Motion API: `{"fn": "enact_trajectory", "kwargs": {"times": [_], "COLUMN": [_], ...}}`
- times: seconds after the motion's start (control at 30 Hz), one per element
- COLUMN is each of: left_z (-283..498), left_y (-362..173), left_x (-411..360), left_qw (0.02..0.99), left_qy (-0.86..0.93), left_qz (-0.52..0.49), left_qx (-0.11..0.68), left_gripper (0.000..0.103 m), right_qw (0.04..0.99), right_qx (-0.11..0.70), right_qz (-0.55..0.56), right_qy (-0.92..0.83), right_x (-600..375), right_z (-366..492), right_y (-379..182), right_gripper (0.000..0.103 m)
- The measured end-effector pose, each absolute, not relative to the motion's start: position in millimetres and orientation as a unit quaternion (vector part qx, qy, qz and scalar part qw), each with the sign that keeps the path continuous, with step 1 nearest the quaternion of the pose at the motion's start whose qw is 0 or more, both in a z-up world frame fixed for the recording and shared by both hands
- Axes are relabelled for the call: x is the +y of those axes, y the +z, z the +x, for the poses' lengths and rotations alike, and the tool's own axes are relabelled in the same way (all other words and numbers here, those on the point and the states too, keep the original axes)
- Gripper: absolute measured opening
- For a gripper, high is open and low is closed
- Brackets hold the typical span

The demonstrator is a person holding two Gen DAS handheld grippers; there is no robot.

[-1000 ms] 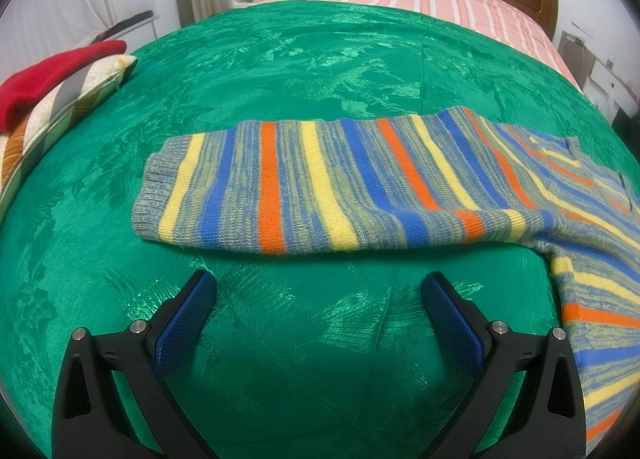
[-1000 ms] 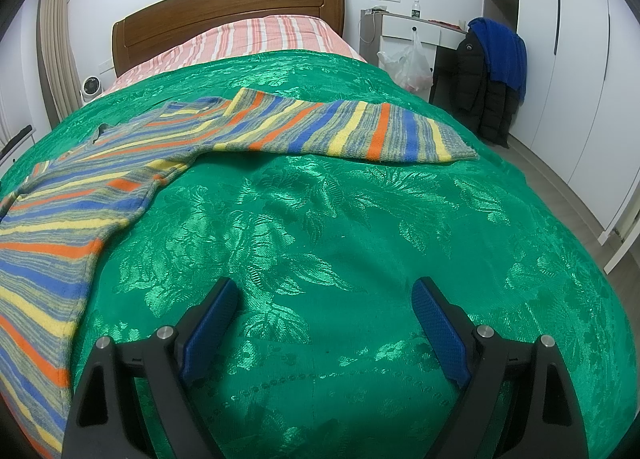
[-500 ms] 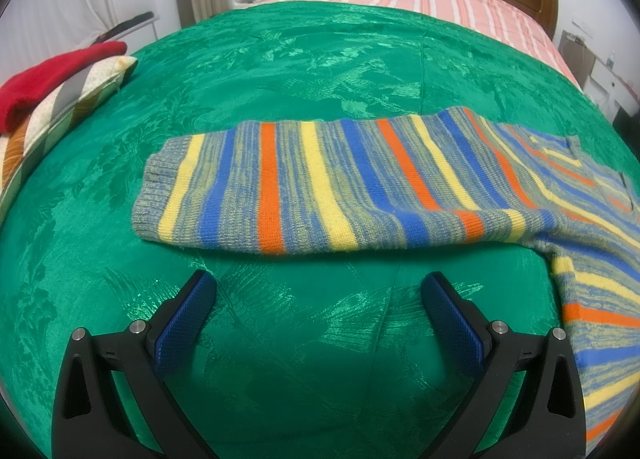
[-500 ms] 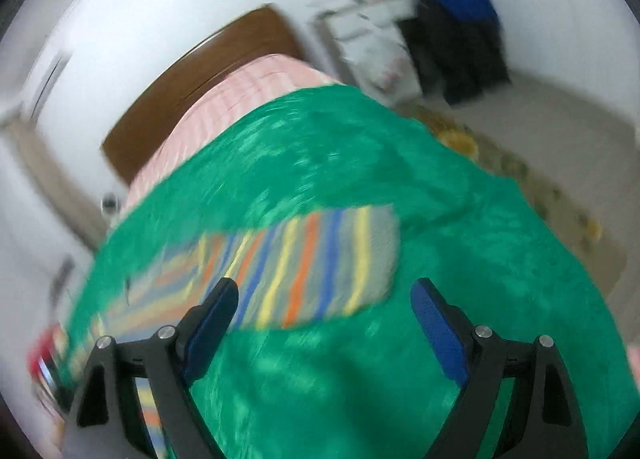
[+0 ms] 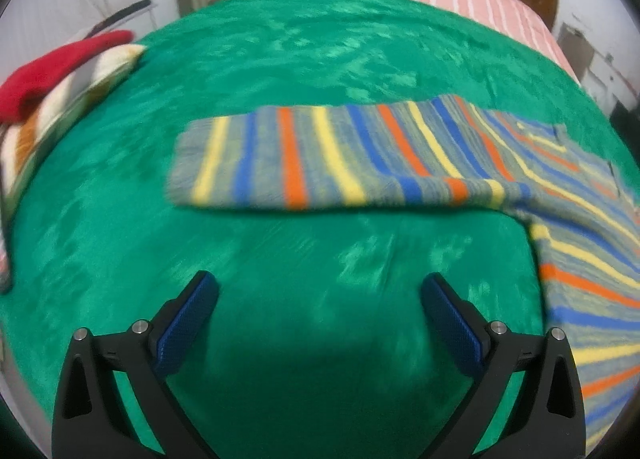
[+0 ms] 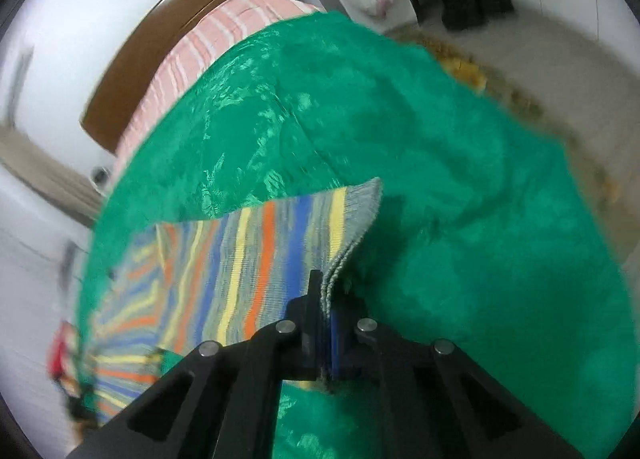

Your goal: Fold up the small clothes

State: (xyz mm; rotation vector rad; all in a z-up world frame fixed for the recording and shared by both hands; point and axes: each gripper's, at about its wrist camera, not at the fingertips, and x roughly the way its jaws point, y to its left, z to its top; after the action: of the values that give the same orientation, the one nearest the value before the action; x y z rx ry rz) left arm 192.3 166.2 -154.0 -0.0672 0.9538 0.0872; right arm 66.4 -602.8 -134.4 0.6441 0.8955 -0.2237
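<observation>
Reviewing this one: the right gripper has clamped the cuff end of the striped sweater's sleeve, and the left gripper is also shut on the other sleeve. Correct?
Not quite. The right gripper is indeed shut on the cuff end of the striped sweater, its jaws having just closed. But the left gripper is open, hovering over the green bedspread short of the other sleeve, as the left wrist view shows.

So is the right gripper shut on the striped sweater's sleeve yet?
Shut on it: the right gripper has just closed, and the sleeve's grey cuff edge is pinched between its fingers.

2 gripper-mounted fisheye views angled down, near the green bedspread [image 5: 320,59], both sharing the striped sweater [image 5: 340,163]
</observation>
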Motion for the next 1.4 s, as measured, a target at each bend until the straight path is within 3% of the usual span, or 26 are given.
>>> {"fn": "enact_trajectory", "kwargs": {"times": [0.27, 0.4, 0.53, 0.6, 0.63, 0.67, 0.8, 0.93, 1.17, 1.4], "left_z": [144.3, 141.3, 144.1, 144.0, 143.6, 144.0, 142.8, 143.4, 143.9, 142.5], "left_y": [-171.5, -172.9, -173.3, -173.8, -174.2, -174.3, -175.3, -176.4, -177.0, -175.8], "left_x": [196.4, 202.9, 199.9, 200.7, 201.8, 201.8, 200.3, 196.5, 194.8, 192.8], "left_qw": [0.911, 0.919, 0.921, 0.921, 0.921, 0.921, 0.921, 0.920, 0.920, 0.918], "left_qy": [0.061, 0.051, 0.051, 0.049, 0.048, 0.048, 0.053, 0.061, 0.063, 0.061], "left_qz": [-0.077, -0.101, -0.094, -0.096, -0.097, -0.097, -0.089, -0.076, -0.071, -0.069], "left_qx": [0.401, 0.379, 0.376, 0.374, 0.374, 0.374, 0.375, 0.379, 0.381, 0.386], "left_gripper": [0.103, 0.103, 0.103, 0.103, 0.103, 0.103, 0.103, 0.103, 0.103, 0.103], "right_qw": [0.905, 0.894, 0.869, 0.841, 0.822, 0.814, 0.815, 0.854, 0.894, 0.885], "right_qx": [0.366, 0.373, 0.396, 0.416, 0.428, 0.428, 0.431, 0.432, 0.431, 0.410], "right_qz": [0.216, 0.219, 0.228, 0.258, 0.286, 0.304, 0.313, 0.243, 0.125, 0.216], "right_qy": [0.013, 0.114, 0.189, 0.231, 0.246, 0.248, 0.229, 0.160, 0.018, -0.036], "right_x": [-487.1, -387.1, -299.2, -267.9, -256.3, -252.3, -269.0, -311.1, -395.7, -440.7], "right_z": [117.0, 169.9, 205.7, 220.1, 224.9, 219.5, 196.7, 159.4, 63.9, 10.7], "right_y": [-8.9, 4.1, -19.2, -42.2, -57.4, -63.3, -79.7, -84.1, -115.8, -151.6], "right_gripper": [0.003, 0.003, 0.005, 0.022, 0.039, 0.046, 0.047, 0.056, 0.057, 0.058]}}
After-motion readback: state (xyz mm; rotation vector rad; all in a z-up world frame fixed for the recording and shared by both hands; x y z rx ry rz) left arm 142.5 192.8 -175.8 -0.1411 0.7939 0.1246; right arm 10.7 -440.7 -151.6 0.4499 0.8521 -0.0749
